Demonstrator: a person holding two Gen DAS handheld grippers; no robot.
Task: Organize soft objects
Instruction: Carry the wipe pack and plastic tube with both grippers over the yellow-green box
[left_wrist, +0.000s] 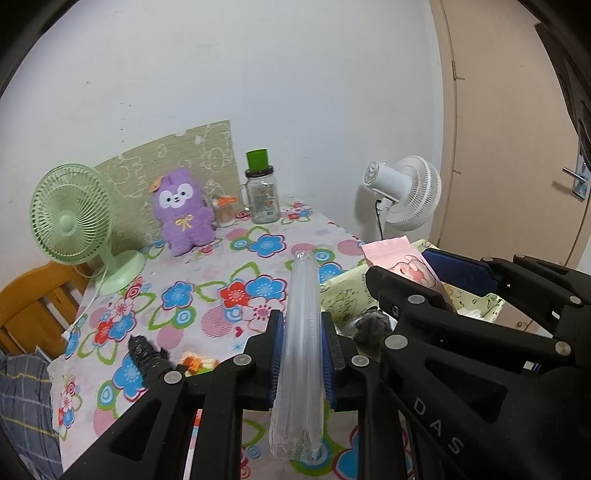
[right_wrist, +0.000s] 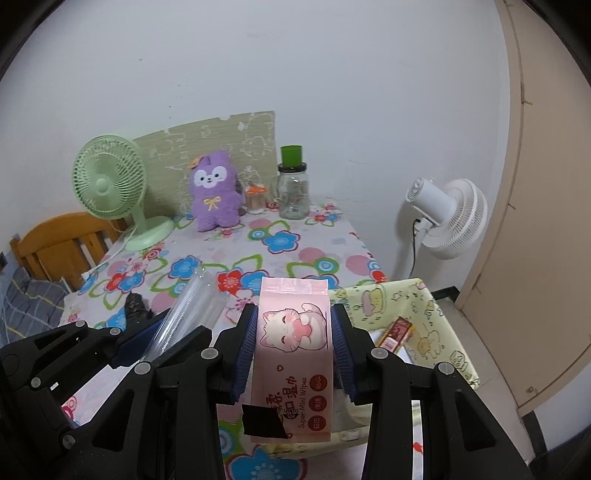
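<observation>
a green fan (left_wrist: 70, 218) stood at the table's left edge, then a purple plush toy (left_wrist: 183, 210) and a glass jar (left_wrist: 261, 197) along the wall. the left gripper (left_wrist: 303, 354) was clamped on a clear plastic pack (left_wrist: 301, 354), the right gripper (right_wrist: 293, 343) on a pink wipes pack (right_wrist: 291, 354), both over the flowered tablecloth (left_wrist: 207, 273). a yellow fabric bin (right_wrist: 436, 325) sat open at the table's right edge, a white fan (right_wrist: 454, 218) beyond it.

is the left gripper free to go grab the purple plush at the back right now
Probably not yet. The left gripper is shut on a clear plastic pack, so it has no free grip. The path over the floral tablecloth to the purple plush looks open otherwise.
</observation>
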